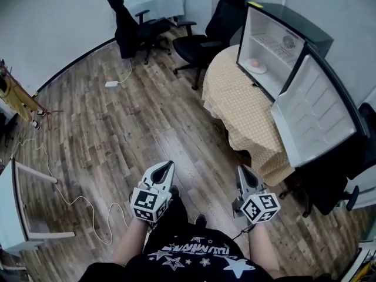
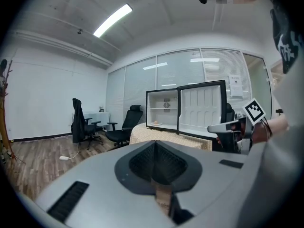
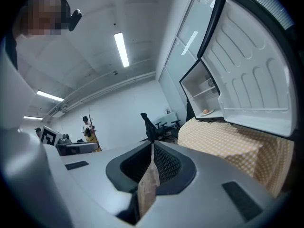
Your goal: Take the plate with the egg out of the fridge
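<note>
A small black fridge (image 1: 294,28) stands with its door (image 1: 314,113) swung open on a table under a beige checked cloth (image 1: 241,107). On its lower shelf lies a white plate with an egg (image 1: 256,65), also seen as the plate (image 2: 155,123) and the plate (image 3: 205,112) in the gripper views. My left gripper (image 1: 167,165) and right gripper (image 1: 242,170) are held low in front of me, well short of the fridge. Both are shut with nothing between the jaws; the left gripper (image 2: 155,144) and right gripper (image 3: 153,147) each show their jaws meeting.
Two black office chairs (image 1: 202,40) stand beyond the table, near a white desk (image 1: 155,4). A white cable and power strip (image 1: 111,84) lie on the wooden floor. A white box (image 1: 17,207) sits at the left. A person (image 3: 88,127) stands far off.
</note>
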Motion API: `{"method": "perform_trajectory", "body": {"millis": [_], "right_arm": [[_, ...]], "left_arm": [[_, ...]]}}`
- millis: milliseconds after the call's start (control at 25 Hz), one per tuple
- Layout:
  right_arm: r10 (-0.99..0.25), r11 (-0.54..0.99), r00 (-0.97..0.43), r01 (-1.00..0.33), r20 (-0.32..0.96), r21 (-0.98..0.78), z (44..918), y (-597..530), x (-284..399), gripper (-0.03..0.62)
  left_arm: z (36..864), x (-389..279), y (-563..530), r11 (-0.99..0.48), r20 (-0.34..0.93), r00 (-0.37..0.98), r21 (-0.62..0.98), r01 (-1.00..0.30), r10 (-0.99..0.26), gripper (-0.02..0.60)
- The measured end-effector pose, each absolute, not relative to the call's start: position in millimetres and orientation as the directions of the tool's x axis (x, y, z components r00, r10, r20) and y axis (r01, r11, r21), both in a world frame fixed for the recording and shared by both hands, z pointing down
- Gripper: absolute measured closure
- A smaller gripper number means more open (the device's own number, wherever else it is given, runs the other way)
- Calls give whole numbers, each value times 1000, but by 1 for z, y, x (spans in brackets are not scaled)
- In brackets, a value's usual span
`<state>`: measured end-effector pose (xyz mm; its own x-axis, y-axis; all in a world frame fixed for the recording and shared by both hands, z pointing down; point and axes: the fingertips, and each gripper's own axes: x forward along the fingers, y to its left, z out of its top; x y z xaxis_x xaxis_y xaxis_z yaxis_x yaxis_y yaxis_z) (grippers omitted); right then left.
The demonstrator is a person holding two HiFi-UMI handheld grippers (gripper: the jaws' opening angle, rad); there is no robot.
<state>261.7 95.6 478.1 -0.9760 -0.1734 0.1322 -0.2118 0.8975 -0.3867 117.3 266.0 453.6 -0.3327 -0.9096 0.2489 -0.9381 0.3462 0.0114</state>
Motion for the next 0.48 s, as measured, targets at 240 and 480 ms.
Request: {"method": "perform_trajectory", "body": {"millis": [240,480], "right_arm": [[-231,888,-961,-272,151,-370,478,75,231,560],[-258,878,-952,-302,164,-371,479,66,167,560]], "left_arm": [[450,75,240,295,216,-284,18,-955,-934,574],[450,14,224,269,210,-256,39,-962,-944,574]]}}
